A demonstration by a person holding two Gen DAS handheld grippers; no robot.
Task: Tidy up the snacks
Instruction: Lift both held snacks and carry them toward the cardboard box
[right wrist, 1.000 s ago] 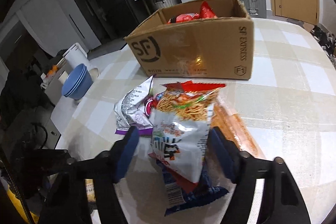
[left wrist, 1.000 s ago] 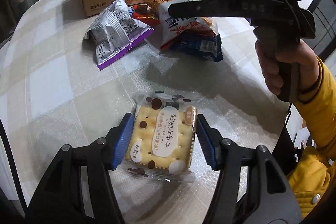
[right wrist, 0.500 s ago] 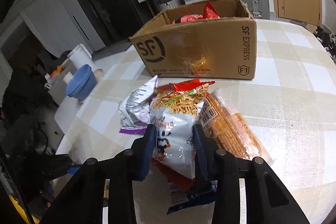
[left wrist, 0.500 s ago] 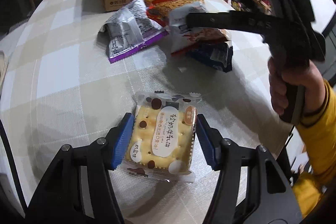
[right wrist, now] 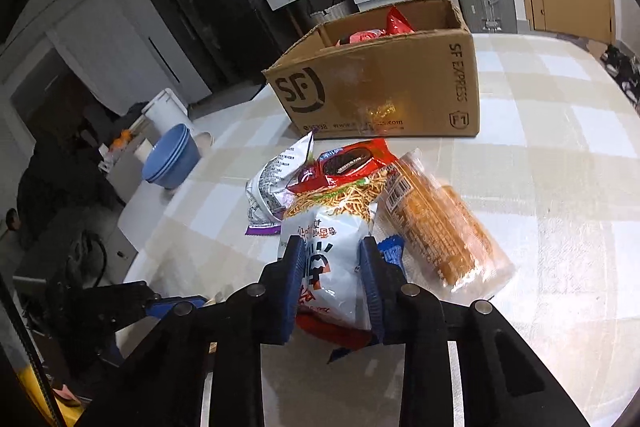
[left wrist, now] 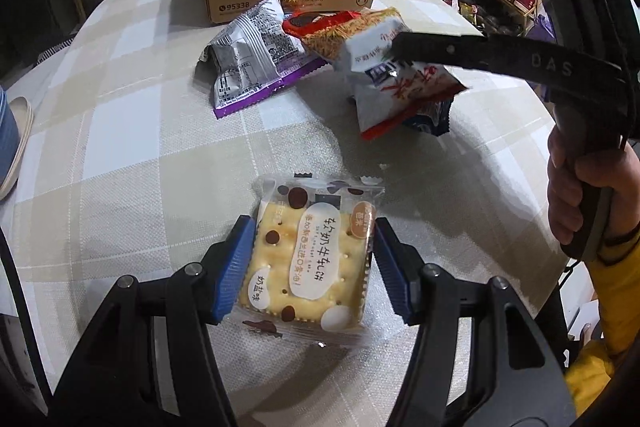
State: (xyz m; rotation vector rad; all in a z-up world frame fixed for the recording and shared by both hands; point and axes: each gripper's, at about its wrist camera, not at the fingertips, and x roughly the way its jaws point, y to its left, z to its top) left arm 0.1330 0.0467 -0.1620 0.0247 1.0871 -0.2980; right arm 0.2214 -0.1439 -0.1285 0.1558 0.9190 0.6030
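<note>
Cardboard box [right wrist: 384, 87] holds some snacks already; several lie on the checked tablecloth [left wrist: 120, 147]. Right gripper [right wrist: 332, 283] pinches the white noodle-snack bag [right wrist: 332, 227], left gripper [left wrist: 312, 263] clamps the clear-wrapped cracker packet [left wrist: 312, 259].

Snack packets [right wrist: 320, 179] crowd the tabletop before the cardboard box [right wrist: 384, 95]; its top lies open.
</note>
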